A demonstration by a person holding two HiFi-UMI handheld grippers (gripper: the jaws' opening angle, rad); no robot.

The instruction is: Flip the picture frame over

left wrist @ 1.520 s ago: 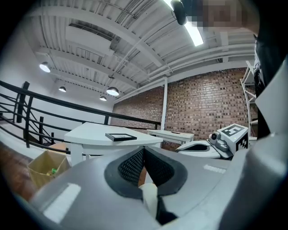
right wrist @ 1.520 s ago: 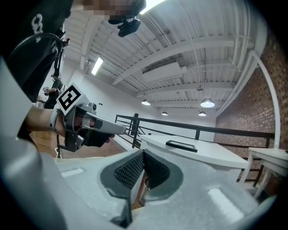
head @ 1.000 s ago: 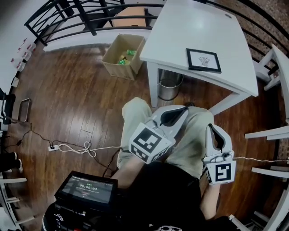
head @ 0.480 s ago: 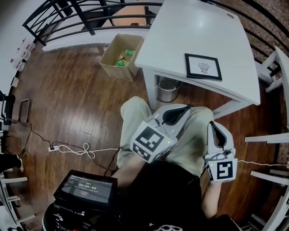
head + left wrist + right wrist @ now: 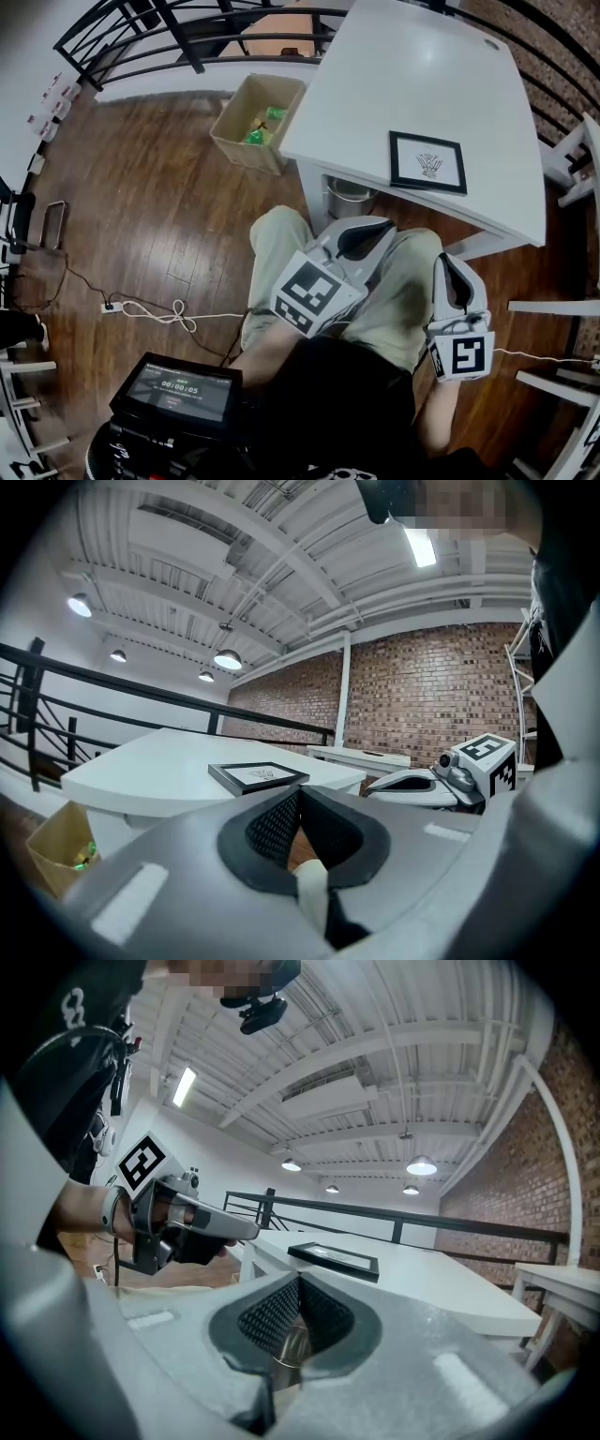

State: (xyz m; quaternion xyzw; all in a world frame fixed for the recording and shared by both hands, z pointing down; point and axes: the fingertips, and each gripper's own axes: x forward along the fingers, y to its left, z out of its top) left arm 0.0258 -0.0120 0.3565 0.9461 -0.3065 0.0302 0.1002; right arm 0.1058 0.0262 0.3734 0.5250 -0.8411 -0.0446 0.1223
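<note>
Both claws are shut and hold nothing. On the left claw [image 5: 298, 791] the jaws meet at their tips, and only a sliver of floor shows in the hollow behind them. The right claw [image 5: 298, 1279] is closed the same way. From the head view I have both of them low over the person's lap, side by side but apart, pointing toward the table and short of its near edge.

Sweeping from the left, a black tablet screen [image 5: 175, 387] glows at the lower corner. Beyond it a white cable [image 5: 159, 307] lies in loops on the brown wooden plank floor [image 5: 141, 206]. A black metal railing [image 5: 141, 28] runs across the top. Next comes an open cardboard box [image 5: 246, 150] with green items [image 5: 255, 134] inside, standing on the floor just beside the table's left corner. A round steel bin [image 5: 349, 195] sits half under the near edge of the white rectangular table [image 5: 403, 75].

The black rectangular picture frame [image 5: 428, 162] lies flat on the table close to that near edge, toward its right end. It is face up, with a small dark drawing on white paper showing. It touches neither claw and sits well ahead of both. White wooden furniture [image 5: 553, 306] fills the right edge.
</note>
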